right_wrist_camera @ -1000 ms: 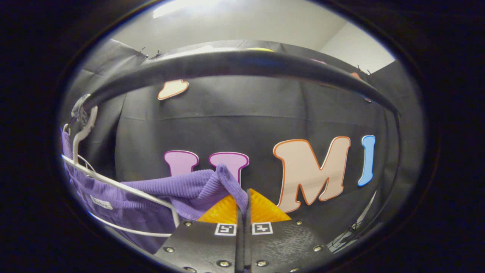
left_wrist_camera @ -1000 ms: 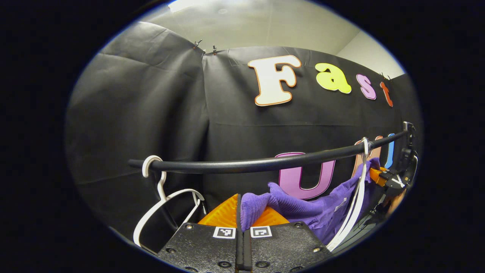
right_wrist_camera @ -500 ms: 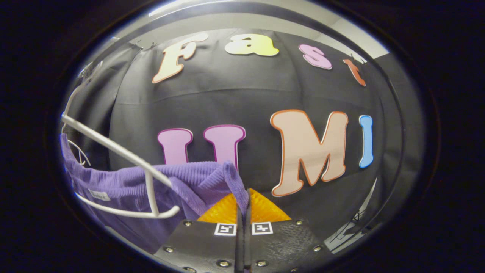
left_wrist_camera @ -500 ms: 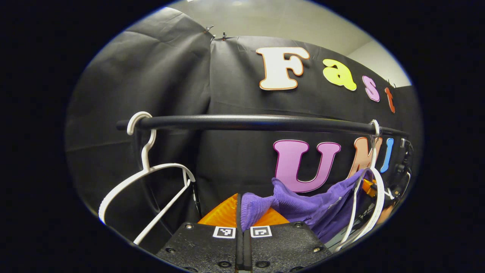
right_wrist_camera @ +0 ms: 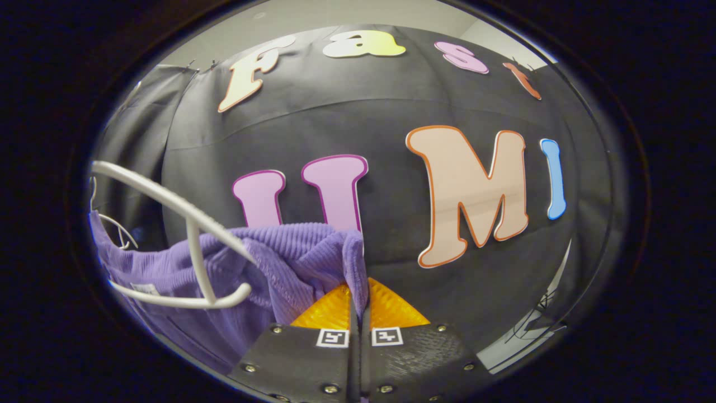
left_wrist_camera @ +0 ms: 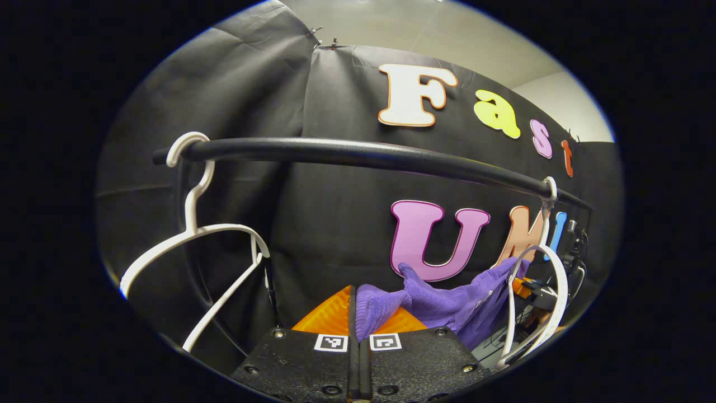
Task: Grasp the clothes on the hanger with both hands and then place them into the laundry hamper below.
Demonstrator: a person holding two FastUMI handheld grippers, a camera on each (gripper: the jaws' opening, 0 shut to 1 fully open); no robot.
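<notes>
A purple ribbed garment (left_wrist_camera: 447,305) stretches between my two grippers. My left gripper (left_wrist_camera: 353,305) is shut on one corner of it, the cloth bunching over its fingers. My right gripper (right_wrist_camera: 358,296) is shut on the other corner of the purple garment (right_wrist_camera: 268,268). In the left gripper view the right gripper (left_wrist_camera: 528,286) shows far off at the right, behind a white hanger (left_wrist_camera: 540,302). That white hanger (right_wrist_camera: 190,235) crosses in front of the garment in the right gripper view, free of the cloth. The hamper is hidden.
A black rail (left_wrist_camera: 363,157) runs across above the garment. A second bare white hanger (left_wrist_camera: 193,240) hangs at the rail's left end. The black booth wall stands close behind.
Both grippers have sunk below the rail with the garment held between them. The rail has risen in the left gripper view and left the right gripper view. The garment has slipped off the hanger.
</notes>
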